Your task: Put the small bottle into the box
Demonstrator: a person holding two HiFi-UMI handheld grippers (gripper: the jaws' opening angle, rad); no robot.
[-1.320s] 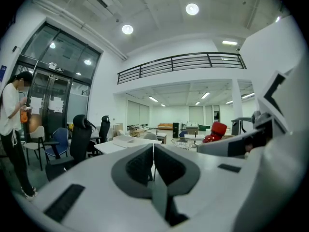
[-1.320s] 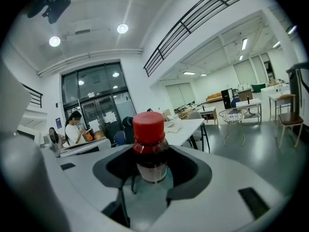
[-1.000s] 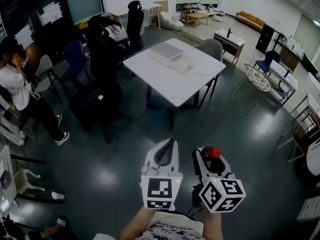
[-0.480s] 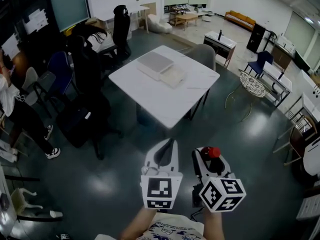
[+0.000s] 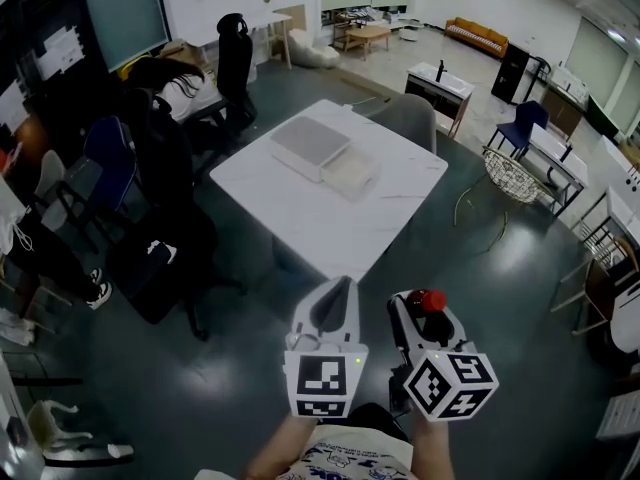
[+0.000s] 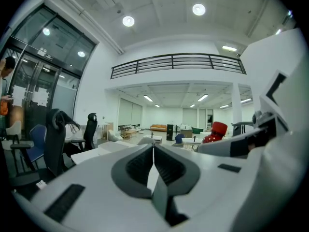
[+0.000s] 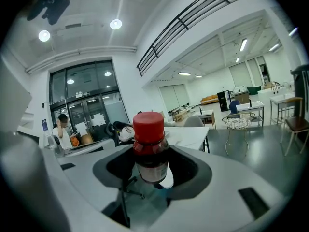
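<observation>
A small dark bottle [image 7: 150,149] with a red cap [image 5: 431,301] stands upright between the jaws of my right gripper [image 5: 425,313], which is shut on it. My left gripper [image 5: 333,303] is shut with nothing in it; its jaws meet in a line in the left gripper view [image 6: 153,153]. The red cap [image 6: 218,129] shows at the right of that view. Ahead stands a white table [image 5: 300,218] carrying an open whitish box [image 5: 350,174] beside its flat grey lid [image 5: 311,144]. Both grippers hover over the dark floor, short of the table's near corner.
Black office chairs [image 5: 160,168] stand left of the table and a grey chair [image 5: 405,118] behind it. A wire basket chair [image 5: 510,173] is to the right. A person [image 5: 15,223] is at the far left. Desks and a sofa [image 5: 480,36] lie further back.
The table and box have come closer and shifted towards the view's centre as I walked forward. Both grippers keep their pose, the bottle still held.
</observation>
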